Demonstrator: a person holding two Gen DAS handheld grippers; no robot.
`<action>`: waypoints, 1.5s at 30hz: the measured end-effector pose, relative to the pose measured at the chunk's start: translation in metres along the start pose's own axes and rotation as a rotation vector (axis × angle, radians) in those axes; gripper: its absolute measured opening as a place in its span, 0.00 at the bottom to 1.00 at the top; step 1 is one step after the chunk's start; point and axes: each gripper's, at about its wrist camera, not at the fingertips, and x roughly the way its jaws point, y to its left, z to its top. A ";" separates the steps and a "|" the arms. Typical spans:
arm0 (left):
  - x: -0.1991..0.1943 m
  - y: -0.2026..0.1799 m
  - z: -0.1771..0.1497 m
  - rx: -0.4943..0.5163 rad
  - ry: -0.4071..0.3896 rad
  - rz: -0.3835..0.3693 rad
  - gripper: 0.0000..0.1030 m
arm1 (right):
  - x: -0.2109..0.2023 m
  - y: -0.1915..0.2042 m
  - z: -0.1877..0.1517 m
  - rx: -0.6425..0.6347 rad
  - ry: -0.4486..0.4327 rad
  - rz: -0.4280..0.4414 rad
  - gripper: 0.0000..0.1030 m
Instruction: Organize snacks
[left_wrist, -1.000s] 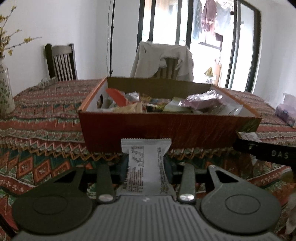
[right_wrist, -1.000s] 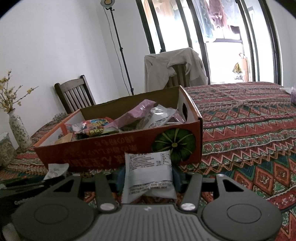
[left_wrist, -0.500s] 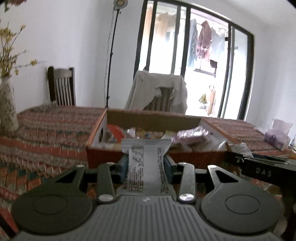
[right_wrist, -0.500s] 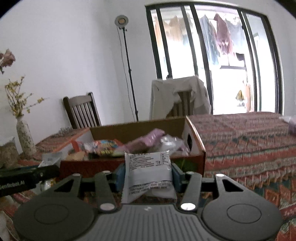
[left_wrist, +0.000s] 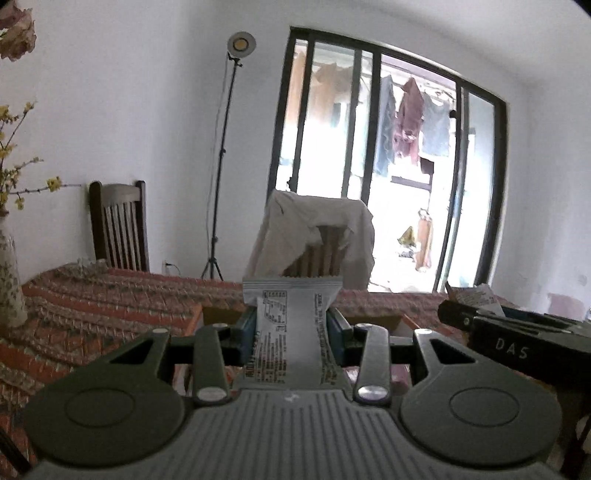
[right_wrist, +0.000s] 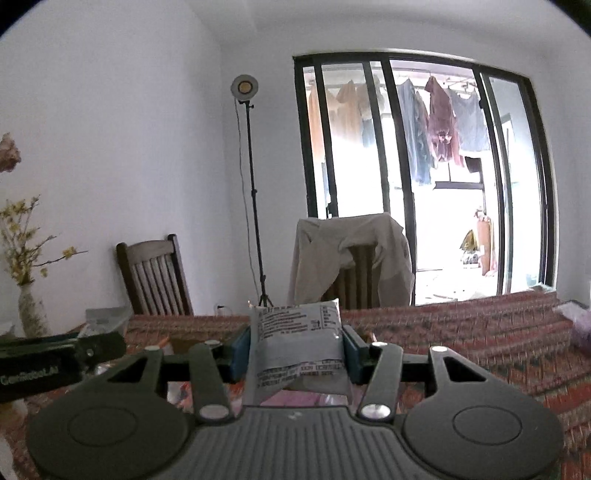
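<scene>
Both grippers are clenched on snacks: my left gripper (left_wrist: 291, 328) pinches a white snack packet (left_wrist: 290, 332) upright between its blue pads, and my right gripper (right_wrist: 293, 347) clamps a plump white pouch (right_wrist: 297, 339) the same way. Each packet is held above the cardboard box (left_wrist: 218, 314), whose rim shows just behind the pads on the patterned tablecloth (left_wrist: 92, 299). Beyond the box stands a chair draped with a jacket (right_wrist: 351, 254), a lamp stand (right_wrist: 253, 192) to its left.
</scene>
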 end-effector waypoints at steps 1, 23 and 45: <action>0.005 0.001 0.003 -0.005 -0.004 0.009 0.39 | 0.007 0.000 0.002 0.006 0.004 0.000 0.49; 0.087 0.032 -0.025 -0.040 0.072 0.115 0.40 | 0.078 0.007 -0.042 -0.035 0.081 -0.016 0.49; 0.038 0.043 -0.004 -0.183 -0.096 0.102 1.00 | 0.059 -0.003 -0.039 0.019 0.048 -0.067 1.00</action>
